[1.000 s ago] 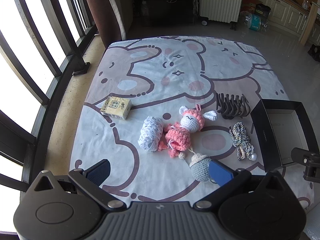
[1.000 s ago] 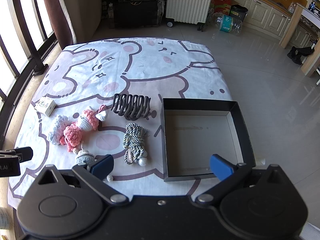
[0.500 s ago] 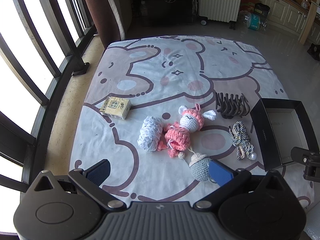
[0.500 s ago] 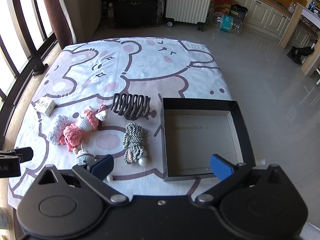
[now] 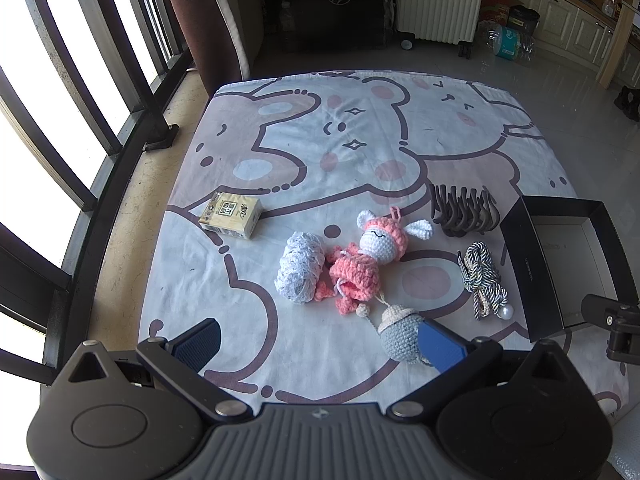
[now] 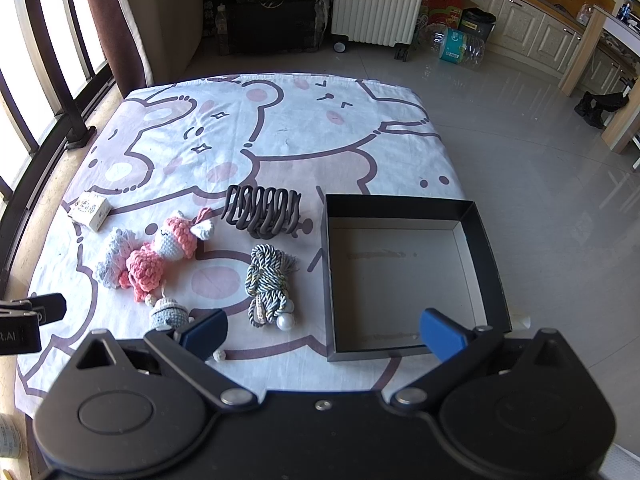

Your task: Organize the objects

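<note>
An open black box [image 6: 404, 272] lies empty on the bear-print cloth at the right; it also shows in the left wrist view [image 5: 560, 256]. Left of it lie a striped cord bundle with a pearl [image 6: 266, 280] [image 5: 482, 280], a dark claw clip [image 6: 262, 214] [image 5: 462, 210], a pink crochet doll [image 6: 160, 252] [image 5: 368, 258], a white yarn ball [image 5: 300, 272], a grey crochet charm [image 5: 398, 334] [image 6: 168, 314] and a yellow tissue pack [image 5: 232, 214] [image 6: 90, 208]. My left gripper [image 5: 320, 344] is open above the cloth's near edge. My right gripper [image 6: 322, 332] is open above the box's near left corner.
The cloth [image 5: 360, 140] covers a low table. A window railing [image 5: 60, 128] runs along the left. A white suitcase [image 6: 378, 0], dark luggage and cabinets stand on the tiled floor behind.
</note>
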{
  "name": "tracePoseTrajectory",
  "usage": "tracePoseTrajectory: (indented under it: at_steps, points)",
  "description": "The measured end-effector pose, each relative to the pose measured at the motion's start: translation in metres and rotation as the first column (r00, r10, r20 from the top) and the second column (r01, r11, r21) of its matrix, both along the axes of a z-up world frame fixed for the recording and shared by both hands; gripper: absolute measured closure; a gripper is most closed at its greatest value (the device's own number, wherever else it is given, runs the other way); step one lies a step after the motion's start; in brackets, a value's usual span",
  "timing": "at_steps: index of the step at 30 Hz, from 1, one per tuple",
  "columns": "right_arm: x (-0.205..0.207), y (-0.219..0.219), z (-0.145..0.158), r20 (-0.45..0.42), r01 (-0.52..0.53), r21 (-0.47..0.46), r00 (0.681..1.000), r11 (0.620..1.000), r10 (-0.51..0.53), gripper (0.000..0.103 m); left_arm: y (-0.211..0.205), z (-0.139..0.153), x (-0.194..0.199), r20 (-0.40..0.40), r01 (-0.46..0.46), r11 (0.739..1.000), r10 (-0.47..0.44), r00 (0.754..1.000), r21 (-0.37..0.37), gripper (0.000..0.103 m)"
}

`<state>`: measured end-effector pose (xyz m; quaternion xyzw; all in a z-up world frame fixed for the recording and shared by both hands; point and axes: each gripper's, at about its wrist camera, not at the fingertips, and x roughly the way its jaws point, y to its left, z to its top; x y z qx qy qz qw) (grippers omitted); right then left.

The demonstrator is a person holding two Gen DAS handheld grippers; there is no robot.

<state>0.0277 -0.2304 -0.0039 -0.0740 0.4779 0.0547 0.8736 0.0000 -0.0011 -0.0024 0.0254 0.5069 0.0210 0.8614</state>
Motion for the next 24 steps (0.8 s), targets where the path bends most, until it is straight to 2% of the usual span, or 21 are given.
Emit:
tracePoseTrajectory:
  at_steps: [24]
  points:
    - [-0.0051, -0.0050, -0.0069, -0.001, 0.001, 0.000, 1.000, 1.000, -0.001, 0.000, -0.0001, 0.0003, 0.0004, -0.001, -0.003, 1.000, 0.003, 1.000, 0.000, 0.000]
